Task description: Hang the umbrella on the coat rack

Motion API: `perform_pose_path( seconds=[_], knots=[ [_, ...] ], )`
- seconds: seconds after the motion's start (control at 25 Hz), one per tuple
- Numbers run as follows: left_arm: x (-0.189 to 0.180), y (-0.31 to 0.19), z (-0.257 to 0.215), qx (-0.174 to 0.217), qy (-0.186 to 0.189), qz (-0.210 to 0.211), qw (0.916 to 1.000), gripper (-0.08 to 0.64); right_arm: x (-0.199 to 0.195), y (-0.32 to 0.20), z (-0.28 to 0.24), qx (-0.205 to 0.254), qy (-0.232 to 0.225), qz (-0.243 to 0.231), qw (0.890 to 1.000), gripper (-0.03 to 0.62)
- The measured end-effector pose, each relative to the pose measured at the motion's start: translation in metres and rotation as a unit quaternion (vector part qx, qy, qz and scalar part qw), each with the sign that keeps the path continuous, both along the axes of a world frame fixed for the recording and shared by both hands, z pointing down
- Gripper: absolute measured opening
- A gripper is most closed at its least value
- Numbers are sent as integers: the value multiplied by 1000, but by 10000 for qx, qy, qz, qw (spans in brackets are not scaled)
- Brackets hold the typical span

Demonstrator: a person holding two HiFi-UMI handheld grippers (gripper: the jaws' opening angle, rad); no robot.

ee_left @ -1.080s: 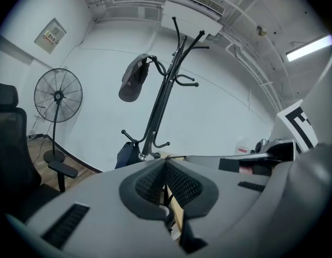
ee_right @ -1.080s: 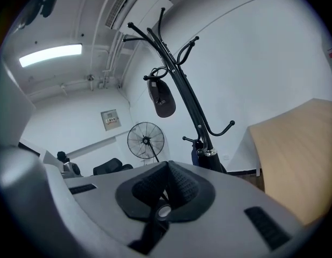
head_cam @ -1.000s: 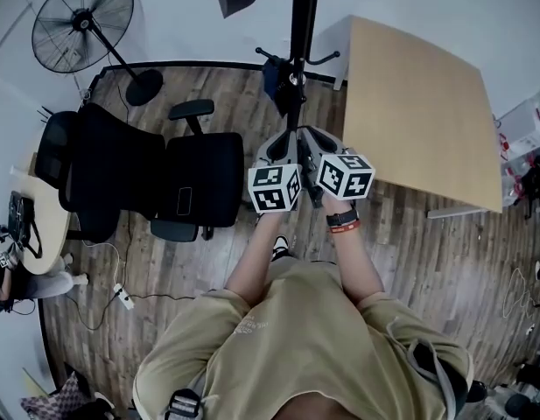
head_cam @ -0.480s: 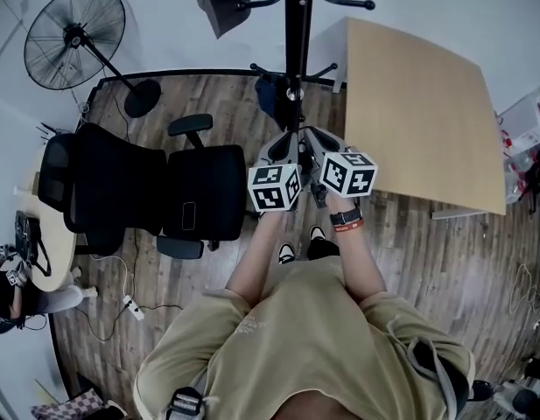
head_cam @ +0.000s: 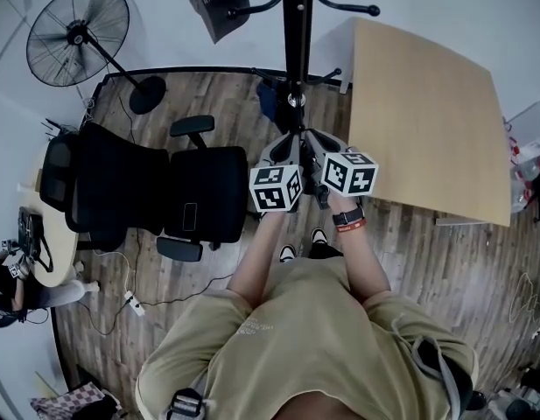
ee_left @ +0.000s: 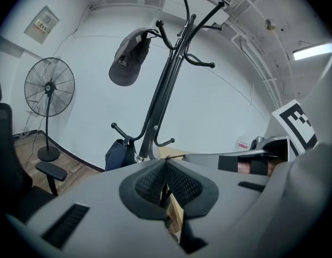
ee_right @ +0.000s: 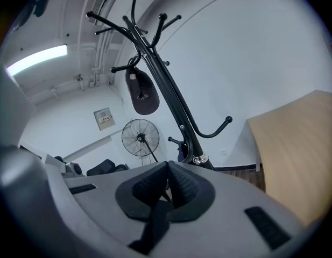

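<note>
A dark blue folded umbrella (head_cam: 268, 103) hangs from a low hook of the black coat rack (head_cam: 293, 33), close to the pole. The left gripper view also shows the umbrella (ee_left: 118, 153) under a low hook, and in the right gripper view only a bit of the umbrella (ee_right: 180, 153) peeks out behind the pole. My left gripper (head_cam: 285, 144) and right gripper (head_cam: 315, 144) are held side by side just short of the rack, pointing at it. Both are shut, pads pressed together, with nothing held between them.
A dark cap (ee_left: 128, 58) hangs on an upper hook. A light wooden table (head_cam: 427, 121) stands right of the rack. A black office chair (head_cam: 178, 191) is at the left, with a standing fan (head_cam: 77, 33) beyond it. Another person sits at a desk at the far left (head_cam: 7, 278).
Almost nothing: both grippers stay shut side by side before the rack, and the view has drifted slightly as the person's feet shifted.
</note>
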State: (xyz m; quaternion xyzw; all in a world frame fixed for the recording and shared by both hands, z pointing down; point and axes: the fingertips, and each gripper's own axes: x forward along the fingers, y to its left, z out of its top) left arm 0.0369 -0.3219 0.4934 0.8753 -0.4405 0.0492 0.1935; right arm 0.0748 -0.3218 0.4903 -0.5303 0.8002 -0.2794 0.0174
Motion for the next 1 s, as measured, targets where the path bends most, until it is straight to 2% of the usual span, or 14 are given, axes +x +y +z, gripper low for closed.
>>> perform_pose_path(
  seconds=[0.4, 1.0],
  knots=[
    [7, -30, 8, -11, -92, -86, 9999, 23, 7, -31, 7, -34, 3, -121, 9999, 17],
    [6, -59, 19, -181, 5, -145, 9997, 23, 8, -54, 18, -204, 47, -302, 9993, 17]
  ],
)
